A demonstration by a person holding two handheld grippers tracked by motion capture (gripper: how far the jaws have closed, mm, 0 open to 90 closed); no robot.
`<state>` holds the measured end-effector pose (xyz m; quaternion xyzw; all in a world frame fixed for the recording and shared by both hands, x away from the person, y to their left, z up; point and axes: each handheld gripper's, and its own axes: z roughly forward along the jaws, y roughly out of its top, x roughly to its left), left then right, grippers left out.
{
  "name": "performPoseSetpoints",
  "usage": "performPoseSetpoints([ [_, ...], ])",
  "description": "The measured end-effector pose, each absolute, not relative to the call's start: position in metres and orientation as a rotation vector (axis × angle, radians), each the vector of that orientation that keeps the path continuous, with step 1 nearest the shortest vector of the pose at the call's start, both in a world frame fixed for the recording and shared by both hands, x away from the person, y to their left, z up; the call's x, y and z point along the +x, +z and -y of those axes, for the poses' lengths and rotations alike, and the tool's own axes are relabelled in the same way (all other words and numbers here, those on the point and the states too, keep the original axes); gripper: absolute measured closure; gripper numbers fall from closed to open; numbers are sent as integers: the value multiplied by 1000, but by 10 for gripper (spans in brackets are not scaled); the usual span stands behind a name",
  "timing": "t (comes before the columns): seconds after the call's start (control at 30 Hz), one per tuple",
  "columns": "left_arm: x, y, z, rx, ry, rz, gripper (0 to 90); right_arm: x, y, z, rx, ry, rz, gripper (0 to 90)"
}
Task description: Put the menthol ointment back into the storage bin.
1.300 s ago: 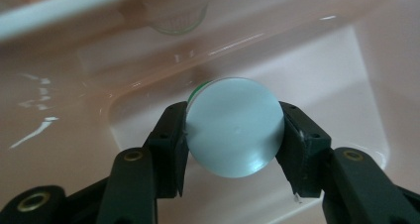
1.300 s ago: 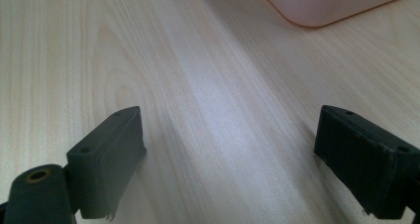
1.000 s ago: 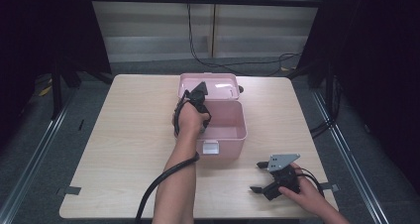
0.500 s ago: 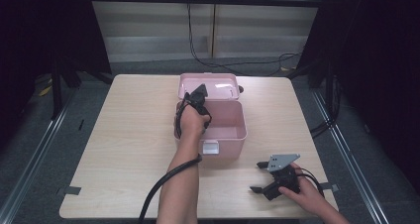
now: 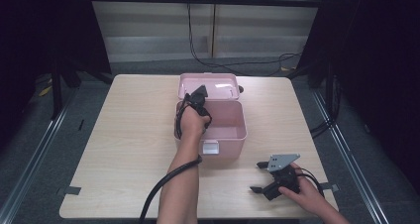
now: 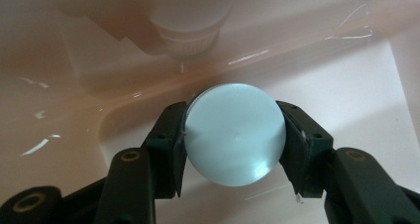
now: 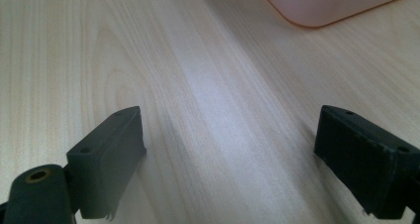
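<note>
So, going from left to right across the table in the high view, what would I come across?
Bare table top → the hand with the left gripper reaching into the open pink box → the right gripper resting on the table near its right front corner.

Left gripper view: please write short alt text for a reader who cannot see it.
The left hand-held gripper holds a pale blue round lid between its two black jaws, inside a pink box. A white ribbed cap shows blurred above.

left forearm stretched forward, left tool pointing down with jaws closed in, right tool lying low, jaws spread wide
</note>
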<state>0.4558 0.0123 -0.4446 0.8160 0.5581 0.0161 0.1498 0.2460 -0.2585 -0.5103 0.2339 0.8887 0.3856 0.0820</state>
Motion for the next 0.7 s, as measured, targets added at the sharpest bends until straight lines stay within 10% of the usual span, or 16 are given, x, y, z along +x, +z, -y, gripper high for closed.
performPoseSetpoints([
  [0.7, 453, -432, -17, 2351, 8, -1573, 331, 246, -510, 258, 699, 1151, -2655, 112],
])
